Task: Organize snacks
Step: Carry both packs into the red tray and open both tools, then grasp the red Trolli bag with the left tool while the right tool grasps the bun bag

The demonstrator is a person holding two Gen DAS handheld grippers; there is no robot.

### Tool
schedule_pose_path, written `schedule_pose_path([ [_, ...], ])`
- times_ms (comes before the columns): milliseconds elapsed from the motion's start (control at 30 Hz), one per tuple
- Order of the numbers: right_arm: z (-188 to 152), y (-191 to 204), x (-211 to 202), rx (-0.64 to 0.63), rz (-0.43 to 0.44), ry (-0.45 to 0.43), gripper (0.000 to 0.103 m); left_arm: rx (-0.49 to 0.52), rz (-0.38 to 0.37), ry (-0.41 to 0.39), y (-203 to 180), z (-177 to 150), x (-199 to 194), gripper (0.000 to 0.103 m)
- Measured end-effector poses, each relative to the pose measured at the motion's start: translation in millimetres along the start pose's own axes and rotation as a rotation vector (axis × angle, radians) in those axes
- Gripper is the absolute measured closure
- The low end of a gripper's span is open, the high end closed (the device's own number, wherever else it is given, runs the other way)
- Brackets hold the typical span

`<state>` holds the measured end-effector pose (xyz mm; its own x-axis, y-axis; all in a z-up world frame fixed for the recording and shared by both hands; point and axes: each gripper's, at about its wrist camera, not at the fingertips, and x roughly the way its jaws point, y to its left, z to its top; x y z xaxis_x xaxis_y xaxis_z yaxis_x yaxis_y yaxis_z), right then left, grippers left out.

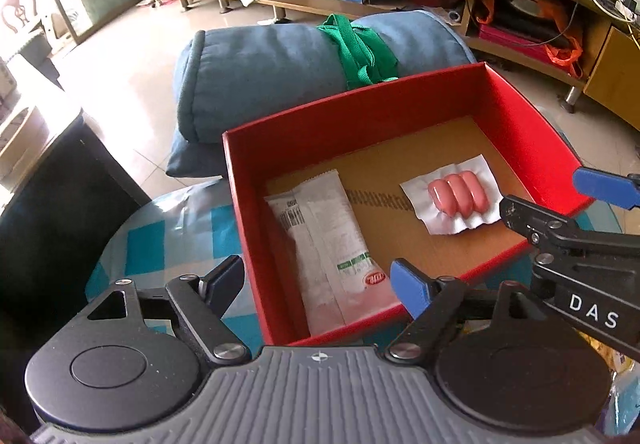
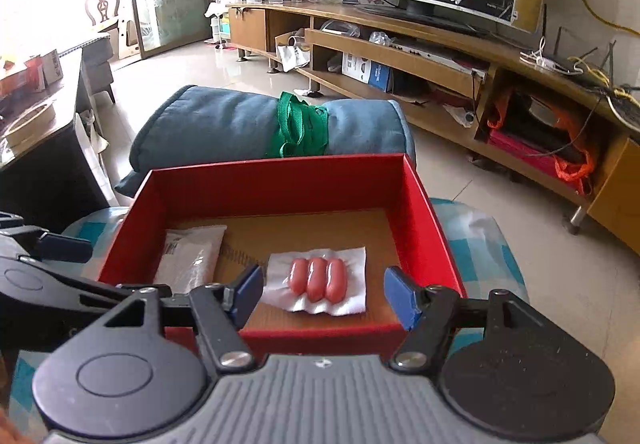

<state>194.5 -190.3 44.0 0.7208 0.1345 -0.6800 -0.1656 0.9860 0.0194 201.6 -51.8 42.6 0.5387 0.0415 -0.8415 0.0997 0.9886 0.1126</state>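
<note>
A red box (image 1: pixel 280 124) (image 2: pixel 436 228) with a brown cardboard floor stands on a blue-checked cloth. Inside it lie a long white snack packet (image 1: pixel 328 240) (image 2: pixel 192 256) on the left and a clear pack of three pink sausages (image 1: pixel 456 194) (image 2: pixel 318 280) on the right. My left gripper (image 1: pixel 320 284) hovers over the box's near left corner, open, above the white packet and apart from it. My right gripper (image 2: pixel 324 298) hangs open over the near edge, above the sausage pack, nothing between its pads. Its black arm (image 1: pixel 572 244) reaches in from the right in the left wrist view.
A rolled blue cushion (image 1: pixel 280 64) (image 2: pixel 240 124) tied with a green strap lies just behind the box. A dark table (image 2: pixel 36 132) stands to the left. A long wooden TV cabinet (image 2: pixel 440 44) runs along the far wall, with tiled floor between.
</note>
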Motion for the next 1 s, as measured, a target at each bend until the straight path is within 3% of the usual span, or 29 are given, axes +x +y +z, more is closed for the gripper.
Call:
schedule_pose_path([
  [333, -18, 7, -26, 0.009, 0.036, 0.022, 0.037, -0.019, -0.041, 0.004, 12, -25, -23, 0.016],
  [667, -54, 43, -30, -0.093, 0.104, 0.117, 0.037, -0.089, -0.039, 0.091, 47, -75, -28, 0.016],
  [833, -71, 48, -34, -0.092, 0.133, 0.169, 0.037, -0.075, -0.033, 0.14, 57, -88, -14, 0.016],
  [1000, -77, 44, -32, -0.064, 0.152, 0.2, 0.037, -0.114, -0.142, 0.213, 74, -95, 7, 0.016],
])
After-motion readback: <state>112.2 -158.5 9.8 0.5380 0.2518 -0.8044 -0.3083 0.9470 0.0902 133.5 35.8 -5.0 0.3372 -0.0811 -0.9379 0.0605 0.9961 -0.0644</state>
